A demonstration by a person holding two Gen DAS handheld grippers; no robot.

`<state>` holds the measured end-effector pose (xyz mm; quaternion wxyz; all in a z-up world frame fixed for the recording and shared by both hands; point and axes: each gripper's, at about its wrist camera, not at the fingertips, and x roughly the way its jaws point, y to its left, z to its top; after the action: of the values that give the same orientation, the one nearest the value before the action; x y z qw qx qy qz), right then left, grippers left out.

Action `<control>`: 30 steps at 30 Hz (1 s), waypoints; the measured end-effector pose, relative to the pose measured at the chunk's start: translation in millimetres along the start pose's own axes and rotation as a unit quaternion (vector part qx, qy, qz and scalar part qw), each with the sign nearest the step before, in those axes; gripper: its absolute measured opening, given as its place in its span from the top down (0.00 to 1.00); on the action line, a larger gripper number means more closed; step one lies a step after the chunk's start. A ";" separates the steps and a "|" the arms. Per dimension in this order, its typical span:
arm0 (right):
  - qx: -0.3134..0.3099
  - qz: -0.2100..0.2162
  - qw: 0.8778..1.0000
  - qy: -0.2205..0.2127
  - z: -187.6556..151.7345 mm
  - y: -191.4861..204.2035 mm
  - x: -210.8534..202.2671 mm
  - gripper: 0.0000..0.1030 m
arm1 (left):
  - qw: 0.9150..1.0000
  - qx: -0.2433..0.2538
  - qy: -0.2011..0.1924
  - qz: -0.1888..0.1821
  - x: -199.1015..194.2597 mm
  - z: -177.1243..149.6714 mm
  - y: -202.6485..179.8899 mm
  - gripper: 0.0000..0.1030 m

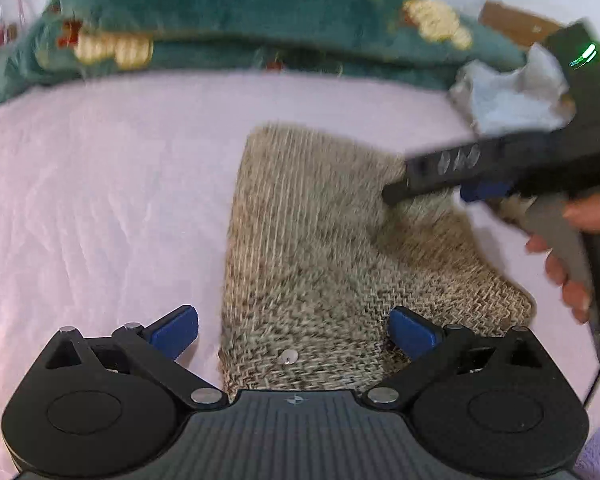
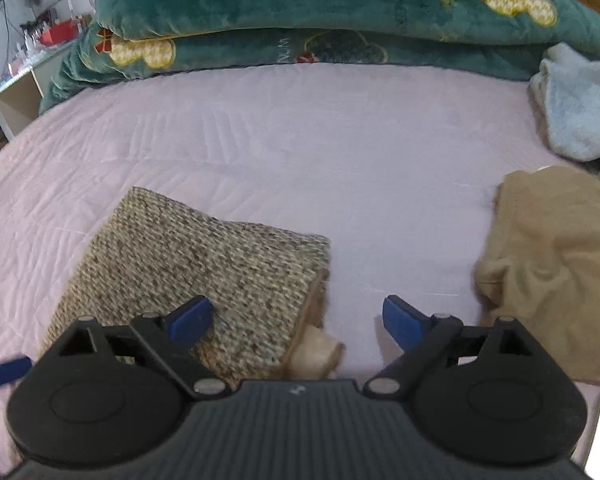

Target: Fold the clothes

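A speckled beige knit garment (image 1: 312,248) lies folded on the pink bedsheet (image 1: 100,184). My left gripper (image 1: 294,334) is open, its blue pads on either side of the garment's near edge. My right gripper shows in the left wrist view (image 1: 420,190) at the garment's right side, held by a hand. In the right wrist view the same garment (image 2: 196,276) lies low left, with a pale lining showing at its open end. My right gripper (image 2: 298,320) is open and empty, its left pad over the garment's corner.
A green plush quilt (image 2: 300,12) with gold motifs is piled at the back. A light blue fluffy garment (image 2: 576,108) and a tan garment (image 2: 556,264) lie on the right. A desk with clutter (image 2: 32,64) stands far left.
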<state>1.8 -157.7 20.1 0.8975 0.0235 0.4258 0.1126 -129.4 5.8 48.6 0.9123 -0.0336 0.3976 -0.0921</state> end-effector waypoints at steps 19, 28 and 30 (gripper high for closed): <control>0.025 0.090 0.996 0.016 -7.8 -3.0 18.0 0.37 | 0.999 0.002 -0.030 -0.019 12.9 -4.9 -10.4 0.19; -0.007 0.052 0.999 -0.016 -5.5 17.0 0.7 0.70 | 0.998 0.015 -0.059 0.009 -3.7 -3.2 -20.3 0.67; -0.011 0.048 0.999 -0.022 -4.2 21.9 -1.6 0.72 | 0.998 0.016 -0.061 0.007 -6.5 -4.2 -17.6 0.69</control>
<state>-6.4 -136.9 21.7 0.9003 0.0364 0.4033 0.1596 -139.3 -10.2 52.8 0.9360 -0.0220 0.3398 -0.0893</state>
